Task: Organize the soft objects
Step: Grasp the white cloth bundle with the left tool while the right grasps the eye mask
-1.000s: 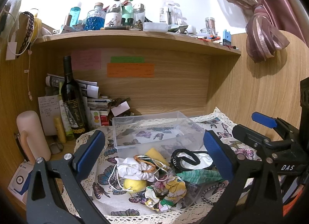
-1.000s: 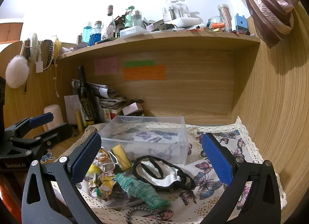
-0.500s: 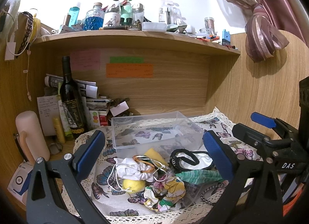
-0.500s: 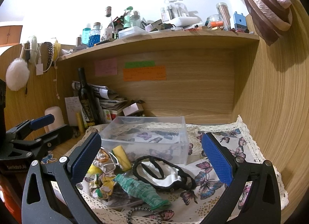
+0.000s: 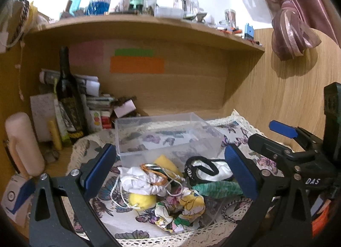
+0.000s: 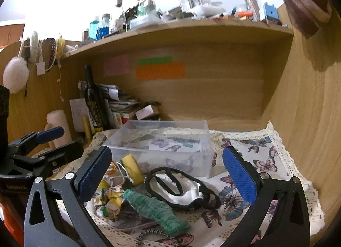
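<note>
Both grippers hang above a butterfly-print cloth (image 6: 264,161) with their blue-padded fingers spread wide and nothing held between them. The left gripper (image 5: 168,170) frames a heap of soft things: a white drawstring pouch (image 5: 138,183) lies almost midway between its fingers, with an orange hair tie (image 5: 154,174) resting on top of it and a yellow ball (image 5: 141,201) just nearer the camera. A floral scrunchie (image 5: 181,206) sits below the midpoint, toward the right finger, and a green crinkled cloth (image 5: 215,189) runs up against the inside of that right finger. A black-and-white eye mask (image 5: 204,168) lies just inside the same finger, farther forward. A yellow sponge (image 5: 166,160) leans against the near wall of a clear plastic box (image 5: 166,134), which stands beyond the fingertips and has only the cloth's pattern showing through it. From the right gripper (image 6: 166,168) the eye mask (image 6: 181,187) is close to the middle of the gap, the green cloth (image 6: 155,208) lies nearer the camera and leftward, and the scrunchie (image 6: 108,202) and sponge (image 6: 132,168) sit close to the left finger. A beaded bracelet (image 6: 149,234) lies at the cloth's near edge. The box (image 6: 162,146) stands ahead between both fingertips.
</note>
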Motion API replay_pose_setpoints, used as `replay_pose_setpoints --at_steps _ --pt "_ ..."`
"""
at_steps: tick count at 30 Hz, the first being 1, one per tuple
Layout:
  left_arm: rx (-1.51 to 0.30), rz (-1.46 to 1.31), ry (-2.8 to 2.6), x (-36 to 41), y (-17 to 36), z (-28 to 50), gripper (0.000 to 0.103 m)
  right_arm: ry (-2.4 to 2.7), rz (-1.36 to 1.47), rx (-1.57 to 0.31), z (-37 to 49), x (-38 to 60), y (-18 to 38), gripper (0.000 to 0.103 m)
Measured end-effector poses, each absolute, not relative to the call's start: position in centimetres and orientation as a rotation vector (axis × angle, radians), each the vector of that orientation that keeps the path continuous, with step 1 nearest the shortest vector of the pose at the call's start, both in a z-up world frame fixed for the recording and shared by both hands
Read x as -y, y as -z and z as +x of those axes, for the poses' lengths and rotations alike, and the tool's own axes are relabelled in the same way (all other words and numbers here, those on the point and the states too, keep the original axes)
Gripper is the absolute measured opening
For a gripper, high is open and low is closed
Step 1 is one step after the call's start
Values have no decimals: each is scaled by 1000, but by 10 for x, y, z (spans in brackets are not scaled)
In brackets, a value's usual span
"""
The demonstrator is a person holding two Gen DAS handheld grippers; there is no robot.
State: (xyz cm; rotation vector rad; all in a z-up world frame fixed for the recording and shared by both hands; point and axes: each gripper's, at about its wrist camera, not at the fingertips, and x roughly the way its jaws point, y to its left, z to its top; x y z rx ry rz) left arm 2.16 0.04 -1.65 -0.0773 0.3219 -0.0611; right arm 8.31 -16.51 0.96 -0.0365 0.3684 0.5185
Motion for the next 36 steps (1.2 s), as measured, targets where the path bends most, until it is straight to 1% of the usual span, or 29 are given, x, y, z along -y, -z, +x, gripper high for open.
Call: replay_pose_setpoints --at_steps 3,4,5,7,8,12,13,15,19,25,26,28,30,31,32,33,34,35,36 --pt "-353 -78 47 -7 29 28 102 -510 -49 -411 94 167 3 103" --pt "-368 -76 34 -10 34 31 96 -504 -53 -432 99 169 9 103" --pt "-381 -75 24 -13 38 33 86 -495 -57 -451 103 171 13 103" --pt "-432 -76 13 -21 46 42 81 -479 -62 -495 113 176 23 103" --pt "-454 -83 10 -25 50 47 81 -477 -60 -513 117 179 27 102" --pt "-523 -125 0 -42 66 62 81 -463 -59 -579 134 187 38 93" --pt "-542 -133 13 -44 70 66 81 -470 -59 -593 137 188 39 93" --pt "-589 -134 51 -42 79 73 83 -502 -63 -621 143 189 43 92" --pt "-639 -68 50 -31 88 84 93 -536 -80 -666 155 187 48 92" --pt "-682 -97 38 -33 95 101 93 -582 -110 -752 175 179 56 92" --pt "-688 -101 41 -33 96 103 91 -587 -118 -778 180 176 59 92" --pt "-708 -116 94 -34 98 105 79 -595 -135 -829 189 171 67 92" --pt "-715 -126 115 -35 99 106 70 -592 -164 -864 194 166 76 92" --pt "-713 -129 114 -35 100 107 65 -589 -176 -880 196 164 80 90" --pt "-713 -133 121 -35 100 106 59 -596 -182 -893 197 162 83 77" --pt "-712 -135 131 -35 100 106 56 -613 -202 -917 197 158 87 54" --pt "-711 -133 131 -34 100 106 49 -621 -212 -929 197 156 90 49" --pt "-706 -127 127 -33 100 106 41 -610 -224 -924 196 154 91 48" --pt "-701 -122 125 -31 100 105 39 -606 -236 -906 193 154 90 46"
